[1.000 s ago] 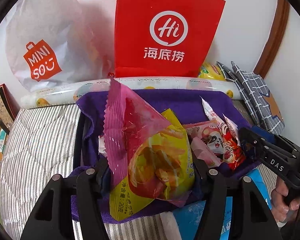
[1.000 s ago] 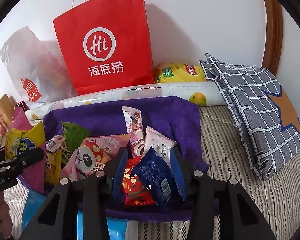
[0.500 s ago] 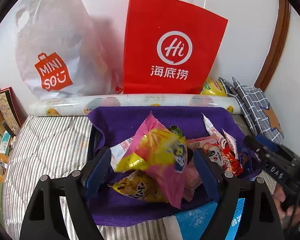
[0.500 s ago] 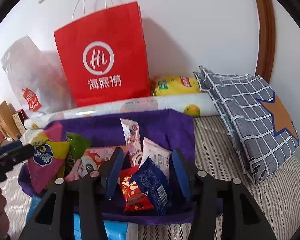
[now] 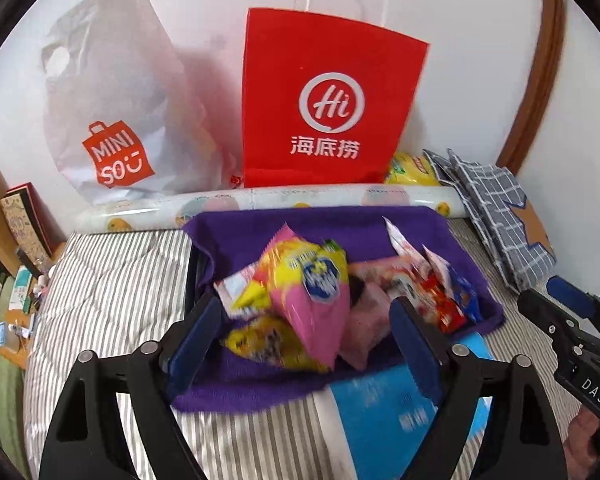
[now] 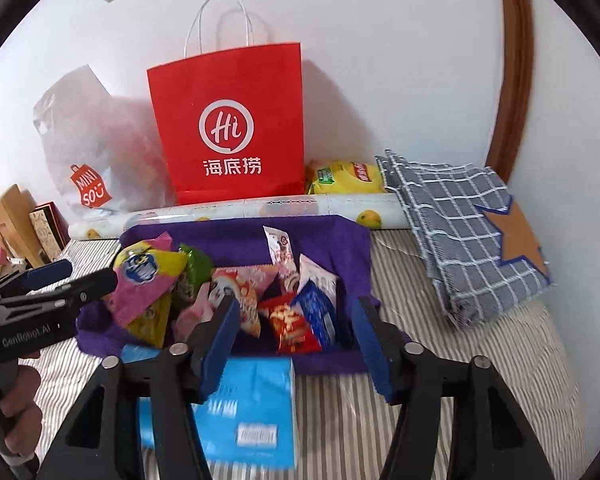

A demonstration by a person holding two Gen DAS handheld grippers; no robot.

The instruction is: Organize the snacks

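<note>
A bed (image 5: 112, 280) with a grey-and-white striped cover carries everything. A purple cloth (image 5: 340, 228) lies near its middle, snacks (image 6: 288, 312) heaped on it. A blue pack (image 6: 252, 400) lies at the cloth's near edge, partly under it. Along the far edge by the wall runs a printed roll (image 5: 300, 200). Behind the roll stand a red bag (image 5: 324, 96), a white bag (image 5: 112, 112) and a yellow pack (image 6: 344, 178). A checked cloth (image 6: 460, 232) lies folded toward the right edge.

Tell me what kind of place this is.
Most likely a bedroom, with the work done on a bed. The snacks lie on a purple cloth spread over a striped quilted bedcover, a folded checked blanket sits by the wall, and shopping bags lean against it.
</note>
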